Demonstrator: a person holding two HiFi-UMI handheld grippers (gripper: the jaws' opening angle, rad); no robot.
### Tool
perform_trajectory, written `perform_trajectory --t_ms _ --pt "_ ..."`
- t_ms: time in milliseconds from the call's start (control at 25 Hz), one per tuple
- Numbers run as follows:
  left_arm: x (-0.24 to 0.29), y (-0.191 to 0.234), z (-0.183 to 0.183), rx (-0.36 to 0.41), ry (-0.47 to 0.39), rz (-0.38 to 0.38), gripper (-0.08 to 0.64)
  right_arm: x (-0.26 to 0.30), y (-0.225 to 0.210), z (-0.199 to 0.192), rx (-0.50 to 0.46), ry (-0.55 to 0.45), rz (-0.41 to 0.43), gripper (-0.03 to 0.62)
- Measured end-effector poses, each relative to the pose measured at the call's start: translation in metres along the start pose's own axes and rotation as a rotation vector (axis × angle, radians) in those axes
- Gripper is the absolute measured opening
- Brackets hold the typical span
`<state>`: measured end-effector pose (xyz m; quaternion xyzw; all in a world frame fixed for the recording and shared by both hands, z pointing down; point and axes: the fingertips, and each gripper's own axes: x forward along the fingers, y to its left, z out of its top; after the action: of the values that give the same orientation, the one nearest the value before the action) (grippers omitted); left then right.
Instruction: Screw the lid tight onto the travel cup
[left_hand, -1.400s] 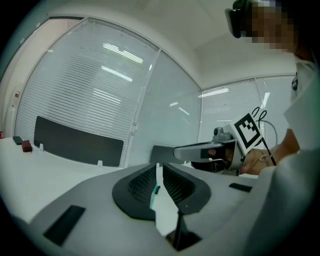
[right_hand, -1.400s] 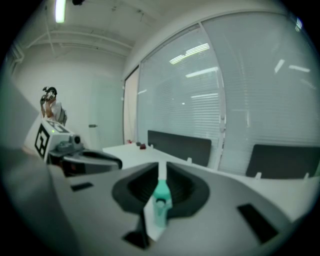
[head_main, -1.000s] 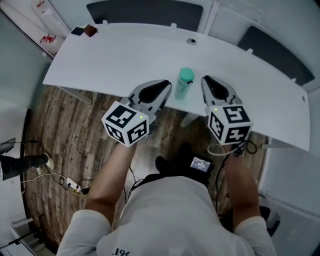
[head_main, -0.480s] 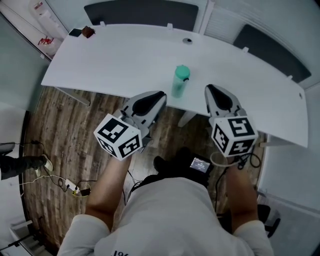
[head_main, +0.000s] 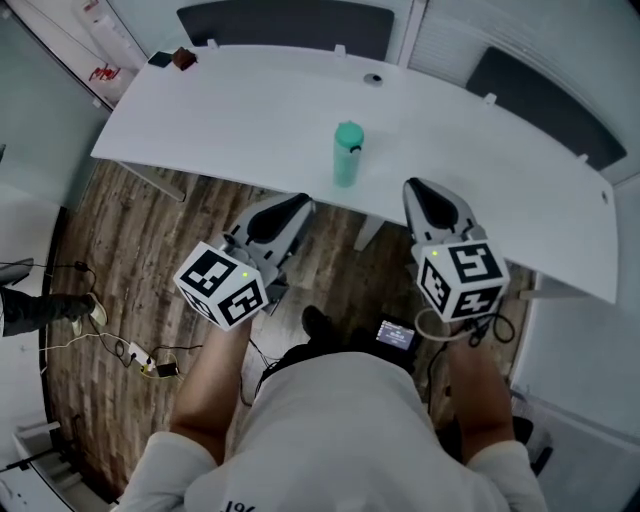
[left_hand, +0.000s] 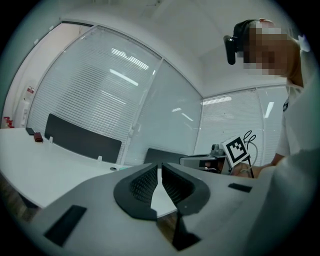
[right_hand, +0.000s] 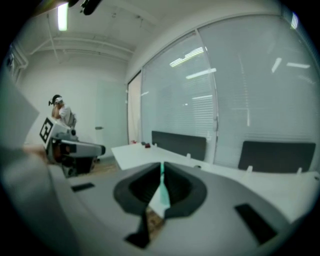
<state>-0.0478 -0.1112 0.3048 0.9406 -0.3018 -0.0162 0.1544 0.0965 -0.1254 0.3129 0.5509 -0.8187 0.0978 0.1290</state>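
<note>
The travel cup (head_main: 346, 160), lid (head_main: 348, 132) on, is shown whole only in the head view, upright on the tabletop (head_main: 230, 110). Past the closed, empty right hand-held gripper (head_main: 416, 189) only a green sliver of it is seen; the closed, empty left hand-held gripper (head_main: 298, 203) hides it.

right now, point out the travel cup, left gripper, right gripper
travel cup (head_main: 346, 162): head view, middle of its green body
left gripper (head_main: 300, 204): head view, tips of its shut jaws
right gripper (head_main: 417, 189): head view, tips of its shut jaws
</note>
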Motion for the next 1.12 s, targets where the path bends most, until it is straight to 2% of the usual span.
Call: perform_trajectory --t_ms 320,760,1120 --pt "-0.011 -0.04 -0.016 -0.044 -0.021 0.076 0.049 -0.038 -0.002 -0.014 -0.013 0.009 0.076 0.034" --pt "-0.035 -0.087 -0.03 -0.051 -0.034 0.156 0.049 -0.076 0.003 -0.028 -0.024 0.007 0.167 0.034" --pt "-0.06 -0.098 -0.034 -0.056 -0.043 0.165 0.049 -0.091 0.02 -0.035 -0.027 0.014 0.186 0.03"
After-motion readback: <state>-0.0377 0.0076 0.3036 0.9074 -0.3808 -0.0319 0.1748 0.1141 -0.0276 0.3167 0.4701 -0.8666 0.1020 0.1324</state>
